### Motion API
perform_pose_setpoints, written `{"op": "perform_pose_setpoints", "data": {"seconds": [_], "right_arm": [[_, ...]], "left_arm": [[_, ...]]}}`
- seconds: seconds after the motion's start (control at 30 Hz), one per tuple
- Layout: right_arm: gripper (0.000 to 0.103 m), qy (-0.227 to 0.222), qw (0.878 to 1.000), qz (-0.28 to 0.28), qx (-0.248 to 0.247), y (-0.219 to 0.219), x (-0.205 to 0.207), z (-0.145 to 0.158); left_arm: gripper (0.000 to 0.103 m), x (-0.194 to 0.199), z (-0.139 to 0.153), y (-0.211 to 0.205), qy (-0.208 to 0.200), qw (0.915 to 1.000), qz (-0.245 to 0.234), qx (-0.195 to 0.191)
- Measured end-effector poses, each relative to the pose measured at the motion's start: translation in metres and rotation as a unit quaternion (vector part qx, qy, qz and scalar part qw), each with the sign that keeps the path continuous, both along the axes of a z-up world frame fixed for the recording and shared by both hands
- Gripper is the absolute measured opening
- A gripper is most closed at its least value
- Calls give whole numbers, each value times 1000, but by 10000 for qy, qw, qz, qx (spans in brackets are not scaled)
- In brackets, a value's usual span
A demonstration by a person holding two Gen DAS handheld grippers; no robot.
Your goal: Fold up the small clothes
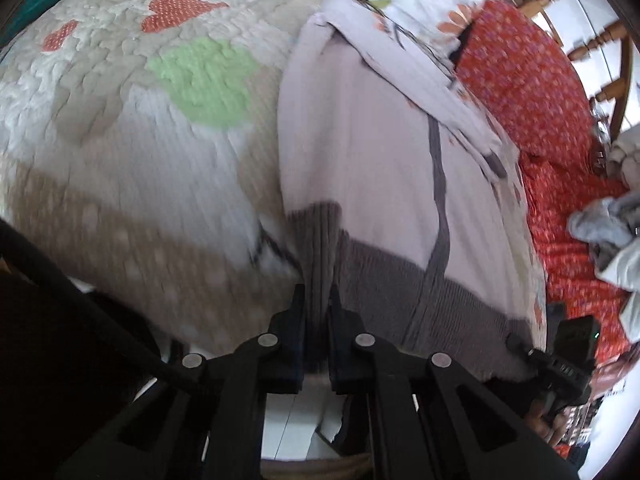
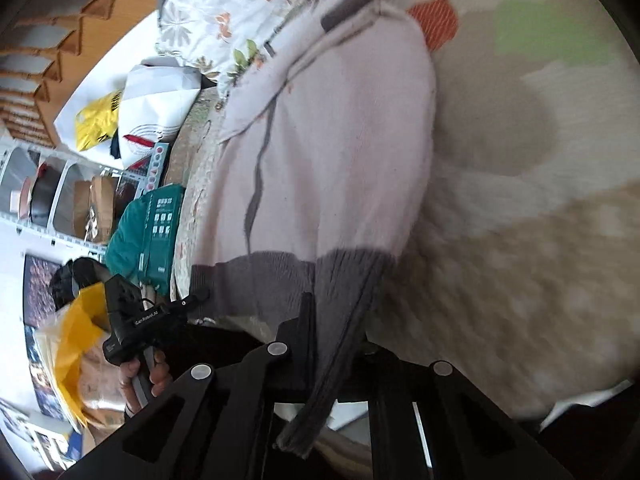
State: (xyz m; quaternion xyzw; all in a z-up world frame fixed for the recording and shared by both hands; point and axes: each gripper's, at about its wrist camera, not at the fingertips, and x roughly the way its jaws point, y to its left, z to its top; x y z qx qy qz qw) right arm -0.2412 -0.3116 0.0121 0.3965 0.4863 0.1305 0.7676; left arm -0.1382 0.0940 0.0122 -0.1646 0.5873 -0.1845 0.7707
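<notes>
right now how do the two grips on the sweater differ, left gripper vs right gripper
The left gripper pinches a short upright fold of the sweater at its grey ribbed hem; the right gripper clamps a longer bunch of that hem, which hangs down past its fingers. Left holds one hem corner, right the opposite one. Both are shut on the same grey band at the bed's near edge.

The left gripper (image 1: 316, 300) points steeply down, its jaws clamped on grey ribbed fabric. The right gripper (image 2: 340, 312) slants down less steeply, jaws likewise pinched on fabric. A hand (image 2: 144, 376) grips the left gripper's handle.
</notes>
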Motion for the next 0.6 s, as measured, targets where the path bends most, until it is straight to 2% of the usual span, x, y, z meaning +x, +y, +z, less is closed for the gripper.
{"op": "perform_pose_setpoints", "data": {"seconds": [0.1, 0.17, 0.23, 0.33, 0.4, 0.47, 0.57, 0.6], "right_arm": [[5, 76, 9996, 1, -288, -12, -16, 3], [10, 242, 9989, -72, -403, -19, -18, -4], [10, 361, 9979, -133, -525, -23, -20, -5], [11, 231, 9968, -145, -756, -32, -23, 9], [14, 116, 9953, -245, -927, -43, -26, 19], [15, 44, 9926, -400, -1150, -55, -21, 30], [15, -71, 9873, -568, -1480, -67, -2, 48], [17, -121, 9855, -587, -1589, -70, 6, 54]], "left_arm": [[8, -14, -13, -7, 285, 9995, -50, 111], [9, -18, -22, -10, 593, 9981, -135, -18], [13, -24, -18, -12, 636, 9976, -240, -93], [26, -30, 4, -8, 248, 9988, -416, -3], [44, -26, 25, -7, -164, 9988, -441, 136], [55, -16, 43, -9, -508, 9977, -408, 213], [59, 14, 68, -23, -971, 9939, -399, 344], [64, 27, 77, -30, -1169, 9916, -414, 356]]}}
